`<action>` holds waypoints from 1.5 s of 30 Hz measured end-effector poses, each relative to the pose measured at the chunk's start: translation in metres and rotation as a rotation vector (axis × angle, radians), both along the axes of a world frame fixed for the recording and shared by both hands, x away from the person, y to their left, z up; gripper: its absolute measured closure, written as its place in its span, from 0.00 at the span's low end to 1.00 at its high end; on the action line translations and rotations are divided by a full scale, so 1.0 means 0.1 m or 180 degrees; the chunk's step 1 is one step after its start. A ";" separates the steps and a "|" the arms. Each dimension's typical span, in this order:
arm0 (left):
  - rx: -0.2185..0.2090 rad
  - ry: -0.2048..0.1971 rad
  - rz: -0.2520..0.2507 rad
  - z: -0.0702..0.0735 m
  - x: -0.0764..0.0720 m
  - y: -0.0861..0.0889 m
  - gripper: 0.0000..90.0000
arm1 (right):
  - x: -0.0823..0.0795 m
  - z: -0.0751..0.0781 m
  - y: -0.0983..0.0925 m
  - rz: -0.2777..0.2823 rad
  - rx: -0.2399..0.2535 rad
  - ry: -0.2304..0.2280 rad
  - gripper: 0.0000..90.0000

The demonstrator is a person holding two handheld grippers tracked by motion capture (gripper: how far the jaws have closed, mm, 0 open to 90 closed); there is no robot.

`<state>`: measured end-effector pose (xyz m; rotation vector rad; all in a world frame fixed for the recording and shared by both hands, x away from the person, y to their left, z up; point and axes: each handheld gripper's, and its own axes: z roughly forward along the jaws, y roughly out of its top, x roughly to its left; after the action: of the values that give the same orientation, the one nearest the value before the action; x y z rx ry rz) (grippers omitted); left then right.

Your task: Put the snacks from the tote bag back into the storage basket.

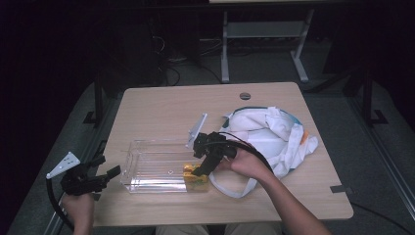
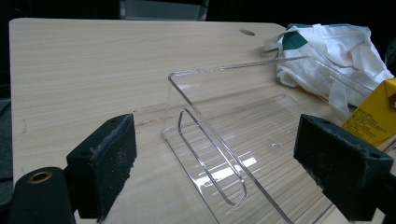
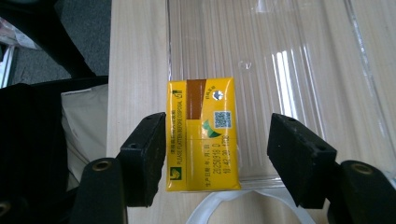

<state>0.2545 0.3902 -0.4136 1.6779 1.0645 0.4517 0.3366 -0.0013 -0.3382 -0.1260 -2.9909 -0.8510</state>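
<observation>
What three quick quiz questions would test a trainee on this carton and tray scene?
1. True or false: the yellow carton sits in the clear tray.
2. Which claw is at the carton? A) left claw B) right claw
3. What lies on the table behind the right hand?

Key: 1. True, at the tray's near right corner. 2. B; one pad sits at the carton's side, the other stands off with a gap. 3. A white cloth bag.
</observation>
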 end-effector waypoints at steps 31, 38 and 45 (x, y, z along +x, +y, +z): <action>-0.0030 0.0025 0.0014 0.00 0.00 -0.02 0.14 | 0.13 0.24 -0.28 -0.0282 0.0091 -0.0111 0.39; -0.0012 0.0020 0.0013 0.00 0.00 -0.01 0.14 | 0.15 0.26 -0.38 -0.0360 0.0104 -0.0121 0.39; -0.0005 0.0025 0.0012 0.00 -0.01 -0.01 0.14 | 0.20 0.29 -0.52 -0.0456 0.0181 -0.0161 0.38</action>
<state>0.2539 0.3894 -0.4140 1.6779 1.0735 0.4469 0.3564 -0.0531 -0.3088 -0.3254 -3.0309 -0.9655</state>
